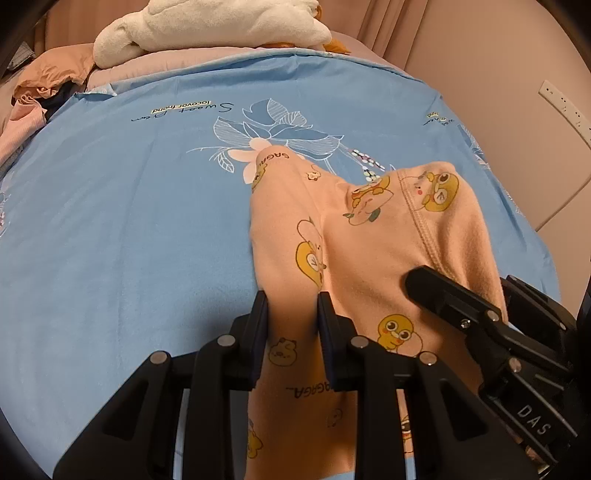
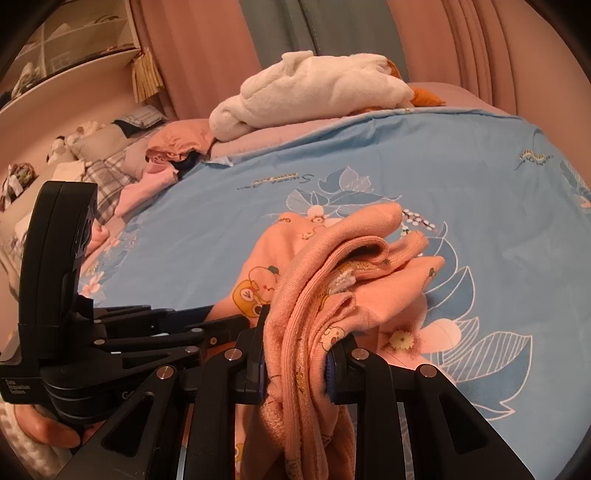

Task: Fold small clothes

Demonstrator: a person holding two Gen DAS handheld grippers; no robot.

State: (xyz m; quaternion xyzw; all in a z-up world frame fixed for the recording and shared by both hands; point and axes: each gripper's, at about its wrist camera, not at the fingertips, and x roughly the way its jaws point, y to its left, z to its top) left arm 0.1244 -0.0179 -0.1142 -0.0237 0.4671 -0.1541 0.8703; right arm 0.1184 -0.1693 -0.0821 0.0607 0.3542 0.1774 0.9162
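Note:
A small peach garment [image 1: 354,240] printed with yellow cartoon ducks lies bunched on a blue floral sheet [image 1: 129,221]. My left gripper [image 1: 293,306] is shut on a fold of the garment, cloth pinched between its pads. My right gripper [image 2: 299,339] is shut on a thick bunch of the same garment [image 2: 332,280], with ribbed hems stacked between its fingers. The right gripper also shows in the left wrist view [image 1: 461,306], lying on the cloth at right. The left gripper also shows in the right wrist view [image 2: 207,325] at left.
A white plush toy [image 1: 207,33] lies at the far end of the bed. A heap of pink and dark clothes [image 2: 162,162] sits at the far left edge. A wall socket strip [image 1: 565,107] is at right. Curtains [image 2: 258,44] hang behind the bed.

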